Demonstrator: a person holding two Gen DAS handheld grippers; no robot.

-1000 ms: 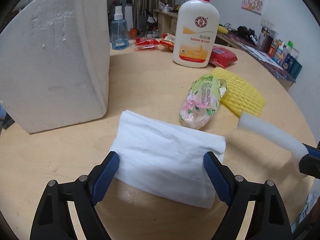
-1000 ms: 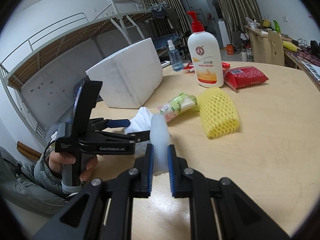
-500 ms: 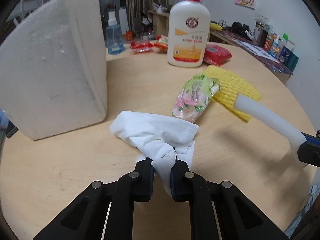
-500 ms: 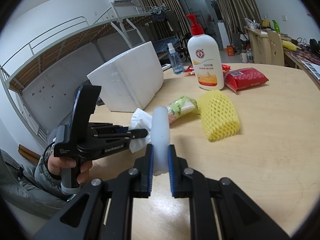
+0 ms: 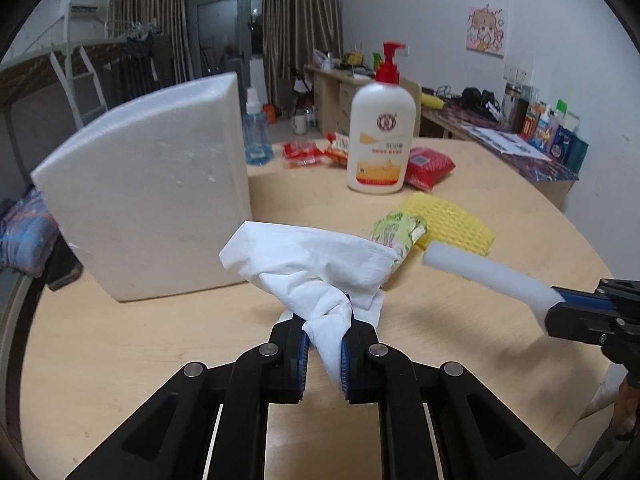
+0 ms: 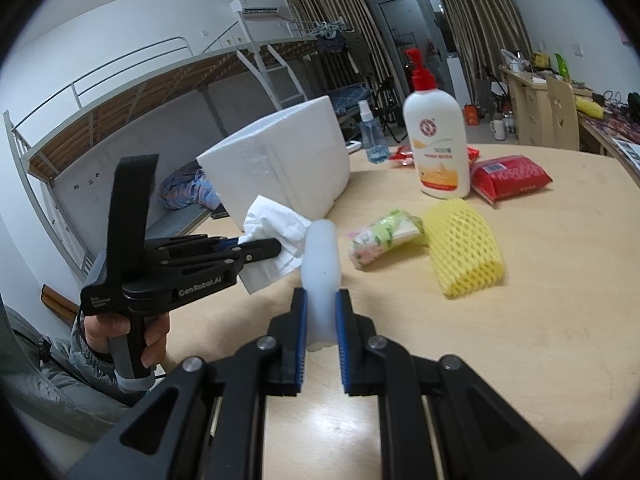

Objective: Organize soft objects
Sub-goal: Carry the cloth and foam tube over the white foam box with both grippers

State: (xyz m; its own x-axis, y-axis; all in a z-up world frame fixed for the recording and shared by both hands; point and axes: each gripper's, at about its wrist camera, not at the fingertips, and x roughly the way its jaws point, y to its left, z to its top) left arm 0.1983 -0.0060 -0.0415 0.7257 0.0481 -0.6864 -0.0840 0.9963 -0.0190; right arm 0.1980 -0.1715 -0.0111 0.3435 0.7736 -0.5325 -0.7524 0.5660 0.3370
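My left gripper (image 5: 325, 326) is shut on a crumpled white tissue (image 5: 316, 264) and holds it lifted off the round wooden table (image 5: 160, 344); it shows in the right wrist view (image 6: 276, 245) with the tissue (image 6: 276, 224) hanging from it. My right gripper (image 6: 321, 312) is shut on a white foam tube (image 6: 321, 264), also seen in the left wrist view (image 5: 488, 276). A green floral tissue pack (image 6: 384, 238) and a yellow foam net sleeve (image 6: 464, 248) lie on the table beyond.
A big white styrofoam block (image 5: 152, 200) stands at the left. A white lotion bottle with a red pump (image 5: 380, 140), a red packet (image 5: 428, 162), red snack wrappers (image 5: 304, 152) and a blue spray bottle (image 5: 256, 136) stand at the back.
My left gripper closed on the flat tissue, bunched it and lifted it off the table. My right gripper kept hold of the foam tube and rose a little.
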